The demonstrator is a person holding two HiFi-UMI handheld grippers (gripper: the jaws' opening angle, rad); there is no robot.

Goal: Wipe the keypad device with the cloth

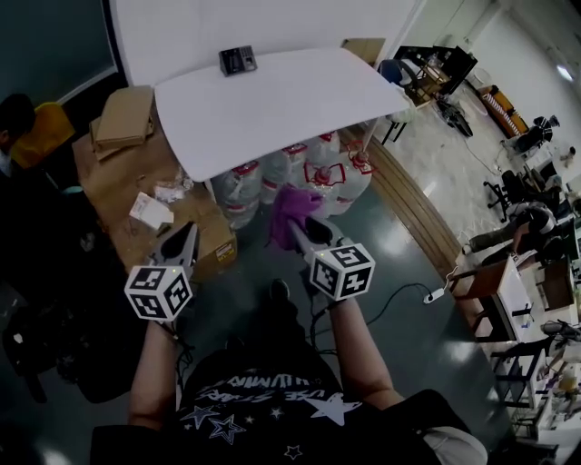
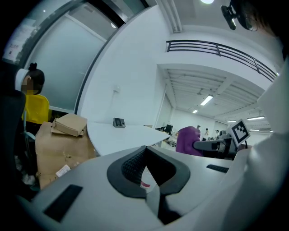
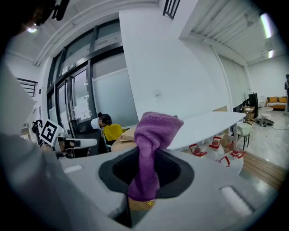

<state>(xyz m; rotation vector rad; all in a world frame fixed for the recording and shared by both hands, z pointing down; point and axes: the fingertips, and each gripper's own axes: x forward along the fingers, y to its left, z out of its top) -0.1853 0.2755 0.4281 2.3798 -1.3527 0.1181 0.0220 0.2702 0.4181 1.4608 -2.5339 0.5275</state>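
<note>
The keypad device lies well ahead at the table's far edge, slightly nearer the right gripper, which pinches the purple cloth, than the left gripper, whose jaws meet empty.

Open office floor: white table, cardboard boxes, water jugs, distant desks.

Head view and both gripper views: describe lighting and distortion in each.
Head view: dim and dark-cornered, the white table the brightest patch, the keypad device small on it. Left gripper view: fisheye curves the wall, a ceiling lamp glares at top. Right gripper view: the purple cloth sharp, corners black.
</note>
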